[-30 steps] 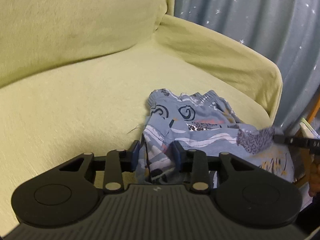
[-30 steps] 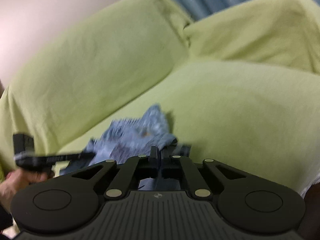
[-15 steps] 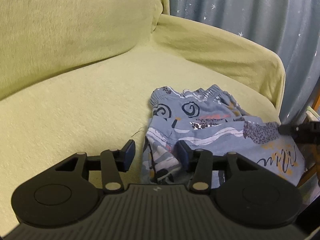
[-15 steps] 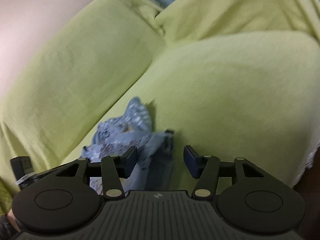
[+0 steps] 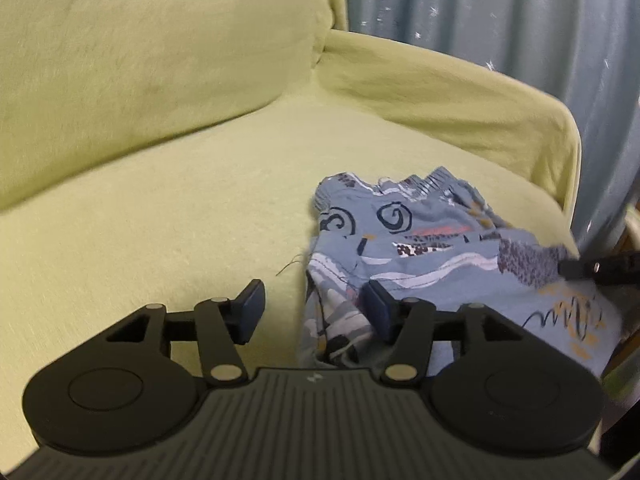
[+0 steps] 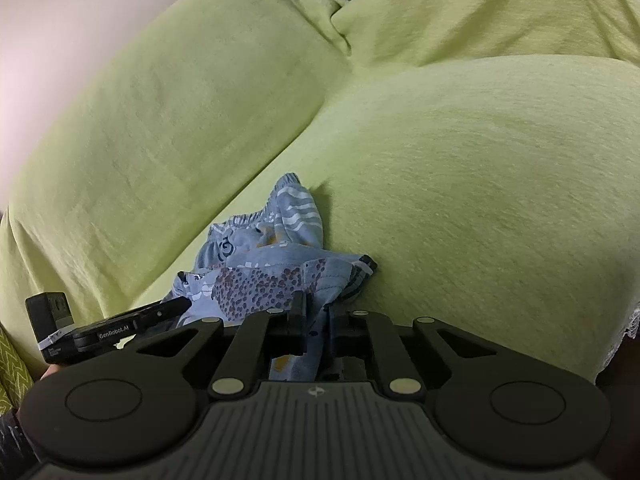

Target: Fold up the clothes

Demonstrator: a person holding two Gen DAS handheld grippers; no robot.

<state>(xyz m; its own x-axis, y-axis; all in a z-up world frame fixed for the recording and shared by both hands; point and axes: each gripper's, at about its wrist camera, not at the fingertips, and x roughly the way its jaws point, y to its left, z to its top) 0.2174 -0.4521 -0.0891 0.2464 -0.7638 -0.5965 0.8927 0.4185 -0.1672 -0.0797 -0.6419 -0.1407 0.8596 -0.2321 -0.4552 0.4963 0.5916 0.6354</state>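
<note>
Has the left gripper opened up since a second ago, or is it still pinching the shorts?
Yes. The left gripper has opened: its jaws now stand wide apart, with one finger out over bare sofa cushion beside the patterned shorts.

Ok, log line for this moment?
left hand-held gripper: open, at shorts edge | right hand-held gripper: shut on shorts | shorts: crumpled on sofa seat
</note>
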